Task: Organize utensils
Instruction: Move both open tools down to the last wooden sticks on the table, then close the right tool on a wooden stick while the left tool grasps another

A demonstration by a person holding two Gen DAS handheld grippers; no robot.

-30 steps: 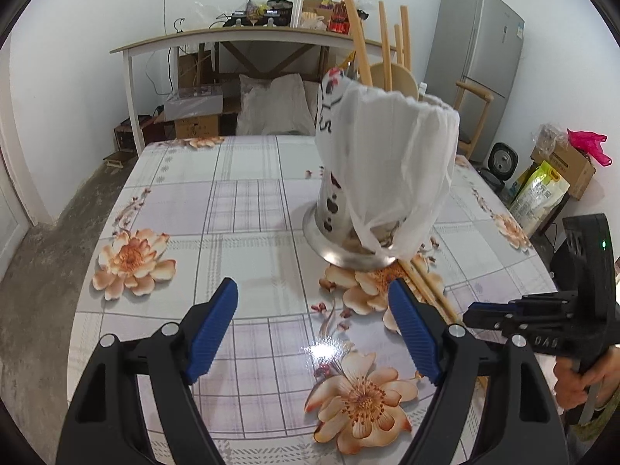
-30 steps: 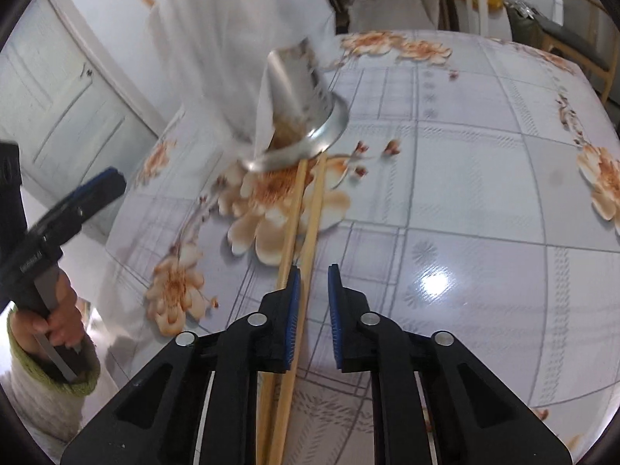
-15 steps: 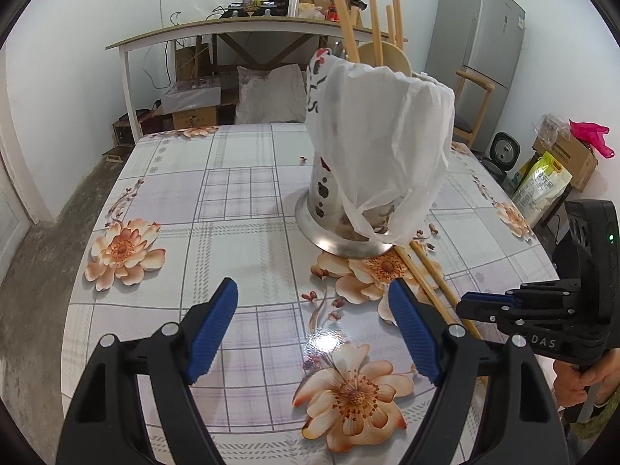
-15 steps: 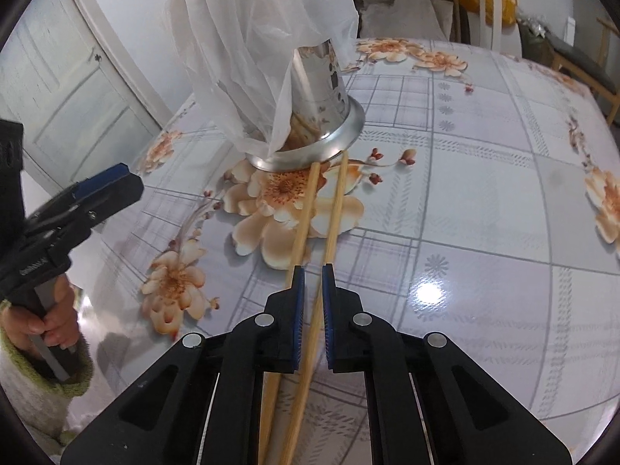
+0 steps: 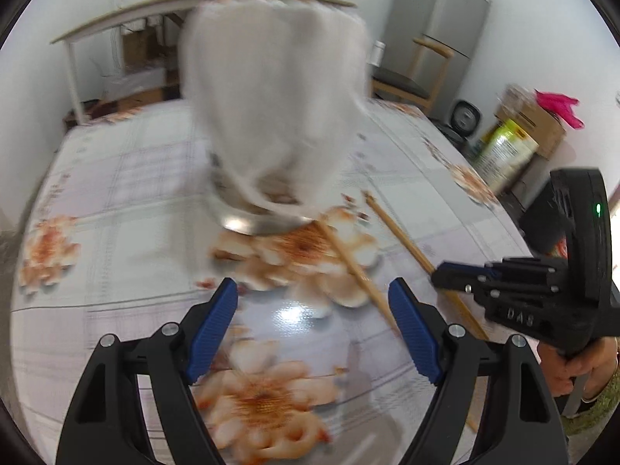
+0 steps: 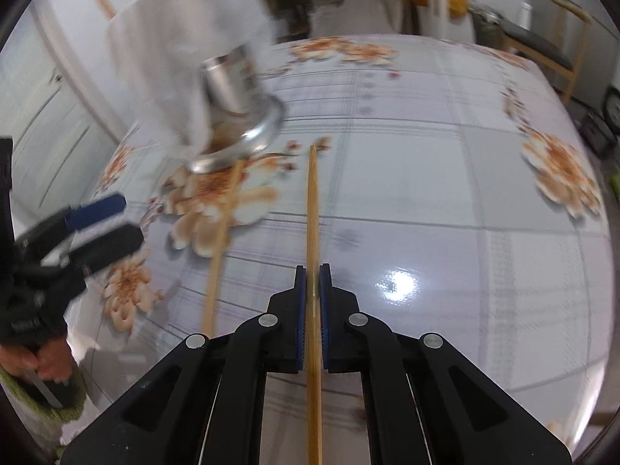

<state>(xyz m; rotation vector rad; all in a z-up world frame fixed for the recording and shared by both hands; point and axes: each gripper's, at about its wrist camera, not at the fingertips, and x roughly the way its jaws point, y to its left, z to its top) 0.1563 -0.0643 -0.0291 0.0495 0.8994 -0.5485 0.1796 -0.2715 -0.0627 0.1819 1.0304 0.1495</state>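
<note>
Bamboo, thin: our right gripper (image 6: 313, 302), jaws just closing, pinches one chopstick (image 6: 312, 209) lying on the table (image 6: 445, 178); it could pivot loose when lifted. Our left gripper (image 5: 314, 329) gapes empty near the holder (image 5: 255, 224).

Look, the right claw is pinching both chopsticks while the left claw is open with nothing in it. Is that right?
Not quite. The right claw pinches only one chopstick; the other chopstick lies loose on the table, as the right wrist view shows. The left claw is open with nothing in it.
</note>
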